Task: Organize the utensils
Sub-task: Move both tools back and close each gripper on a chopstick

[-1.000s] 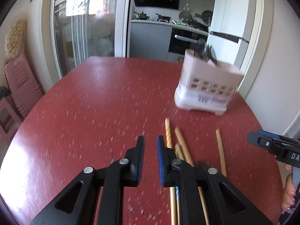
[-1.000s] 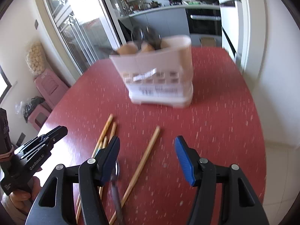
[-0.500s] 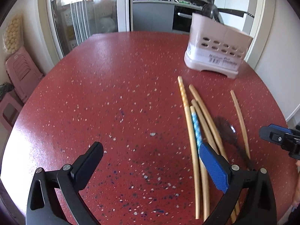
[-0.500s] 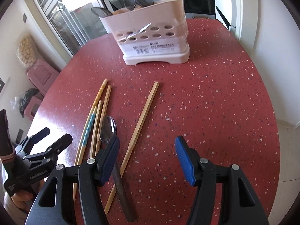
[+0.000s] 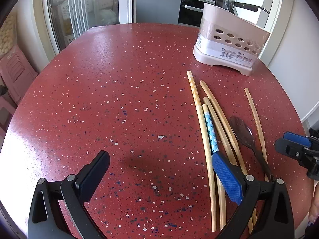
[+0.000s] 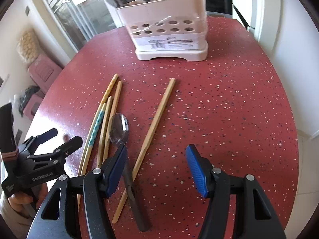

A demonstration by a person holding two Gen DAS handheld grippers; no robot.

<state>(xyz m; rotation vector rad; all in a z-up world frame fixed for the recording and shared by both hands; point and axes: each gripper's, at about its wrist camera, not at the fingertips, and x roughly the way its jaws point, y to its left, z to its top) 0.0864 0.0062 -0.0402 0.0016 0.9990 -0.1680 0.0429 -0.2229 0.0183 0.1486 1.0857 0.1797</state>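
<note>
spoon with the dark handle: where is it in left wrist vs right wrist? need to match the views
Left wrist view: spoon lies right of centre, between the chopstick bunch and the lone chopstick.
Right wrist view: spoon lies left of centre, its handle running under the right gripper's left finger.
Shared landmark: the pink utensil holder at the far end of the table.

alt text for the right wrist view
Open right gripper hovers over a red speckled table above a spoon and loose chopsticks. A pink utensil caddy stands beyond; the left gripper is at left.
</note>
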